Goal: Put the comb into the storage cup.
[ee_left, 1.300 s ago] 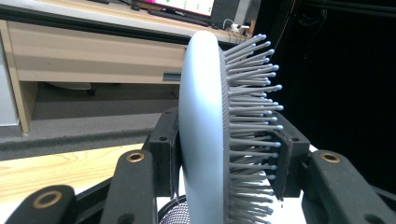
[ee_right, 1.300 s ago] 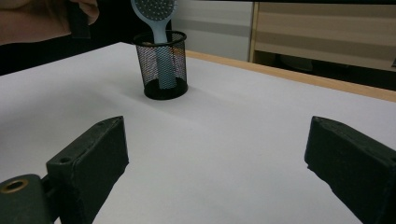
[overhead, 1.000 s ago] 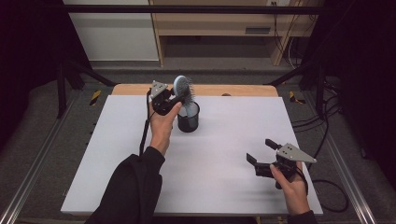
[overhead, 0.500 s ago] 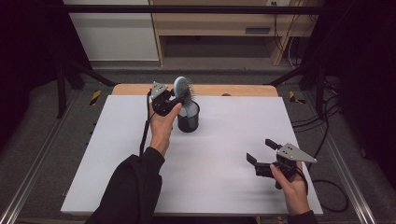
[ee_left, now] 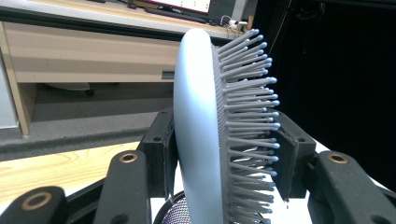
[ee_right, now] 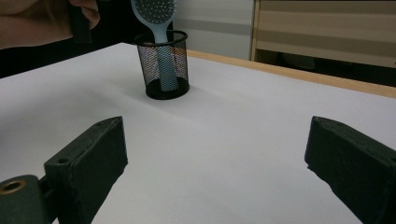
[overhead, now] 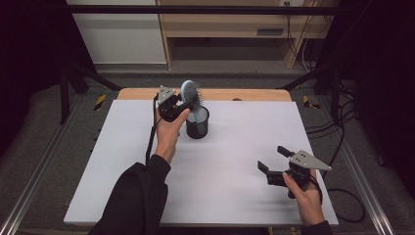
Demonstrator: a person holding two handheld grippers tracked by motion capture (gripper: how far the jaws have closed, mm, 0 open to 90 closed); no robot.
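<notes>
Standing handle-down in the black mesh cup point(overhead: 197, 123), the pale blue hairbrush point(overhead: 191, 95) has its head above the rim and leaning a little, between the jaws of the left claw point(overhead: 180, 104). In the left gripper view the smooth back of the hairbrush point(ee_left: 198, 135) lies against one pad while the bristle tips reach the opposite pad; the jaws have just been easing apart, and I cannot tell whether the pads still press on the head or merely bracket it. The handle runs down inside the mesh cup point(ee_right: 164, 65) to its floor, as the right gripper view shows.

The step in hand appears to be the release of the hairbrush into the cup. To do it well, the left claw should widen until both pads stand clear of the back and the bristles, then draw straight away from the head, level and without twisting, so that no bristle snags a pad and drags the light cup over. The cup sits just below and beyond the left claw, so any sideways pull risks tipping it.

Well apart from all this, near the person's edge of the white surface point(overhead: 235, 171), the right claw point(overhead: 274, 159) is held low with its jaws wide apart and nothing between them. It needs no part in this step unless the cup wants steadying.
</notes>
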